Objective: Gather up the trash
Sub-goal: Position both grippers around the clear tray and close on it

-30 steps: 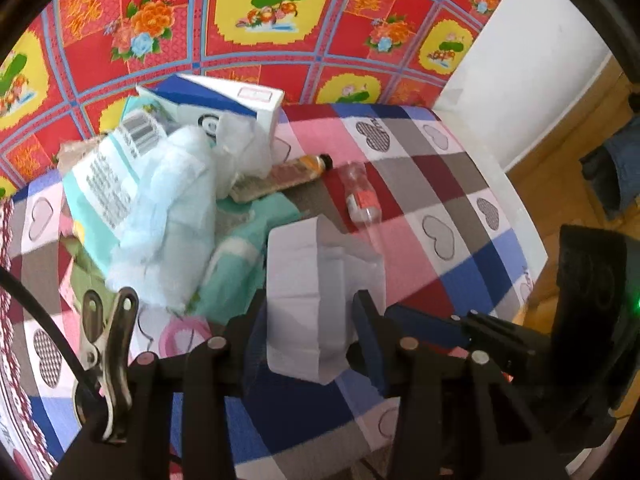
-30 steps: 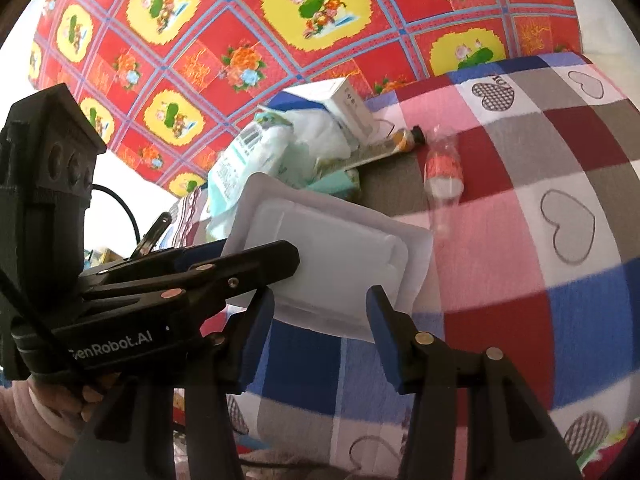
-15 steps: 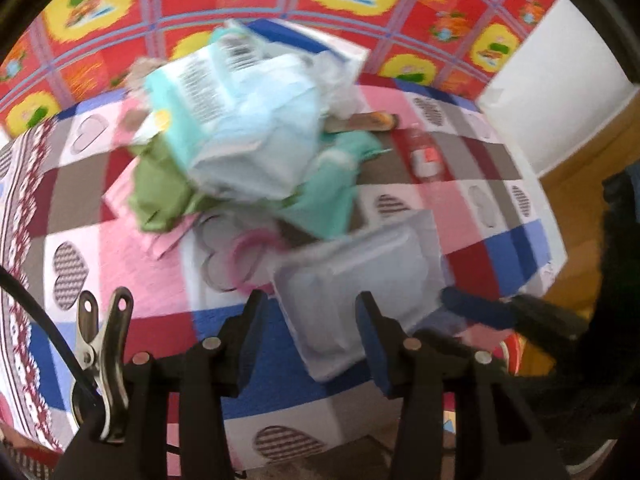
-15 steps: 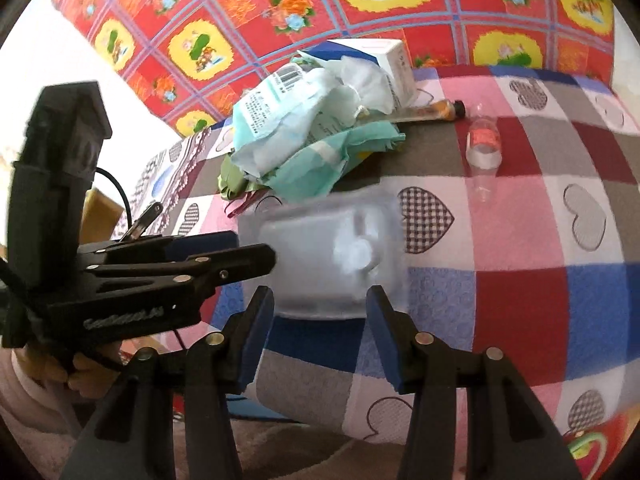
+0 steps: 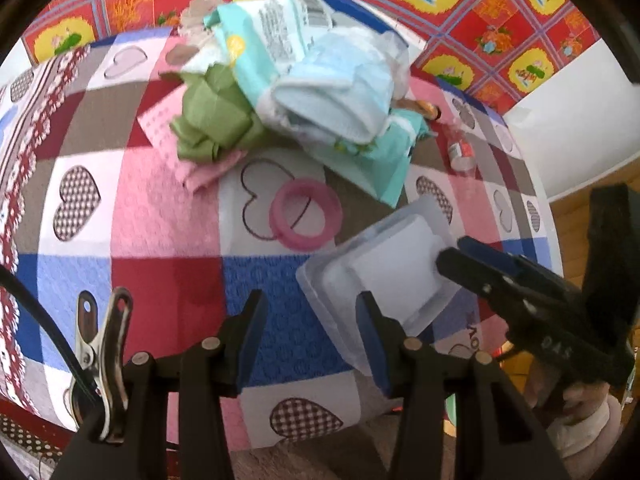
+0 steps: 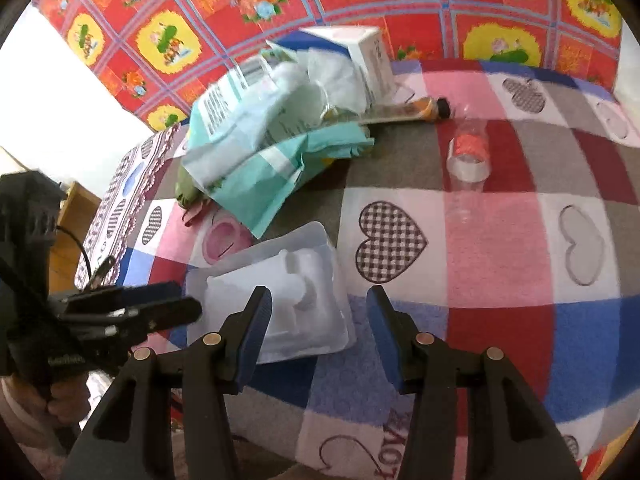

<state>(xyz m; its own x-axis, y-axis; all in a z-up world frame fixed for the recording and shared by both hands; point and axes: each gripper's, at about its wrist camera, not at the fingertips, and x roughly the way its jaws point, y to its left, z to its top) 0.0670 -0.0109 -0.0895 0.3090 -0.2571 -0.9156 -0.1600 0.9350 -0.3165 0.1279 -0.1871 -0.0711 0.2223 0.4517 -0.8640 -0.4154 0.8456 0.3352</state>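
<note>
The clear plastic tray [image 6: 276, 300] lies flat on the checked counter [image 6: 500, 240], low and middle in the frame. The left hand-held gripper [image 5: 308, 340] and the right hand-held gripper [image 6: 318, 340] are spread wide, pinching nothing.

plastic tray [image 6: 276, 300] on tablecloth [image 6: 500, 248], trash pile [image 6: 272, 132] behind, bottle [image 6: 468, 152] right

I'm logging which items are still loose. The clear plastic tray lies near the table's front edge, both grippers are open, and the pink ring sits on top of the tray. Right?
Not quite. The pink ring lies flat on the tablecloth beside the clear plastic tray, not on it; the left wrist view shows this. The left gripper and right gripper are open.
</note>
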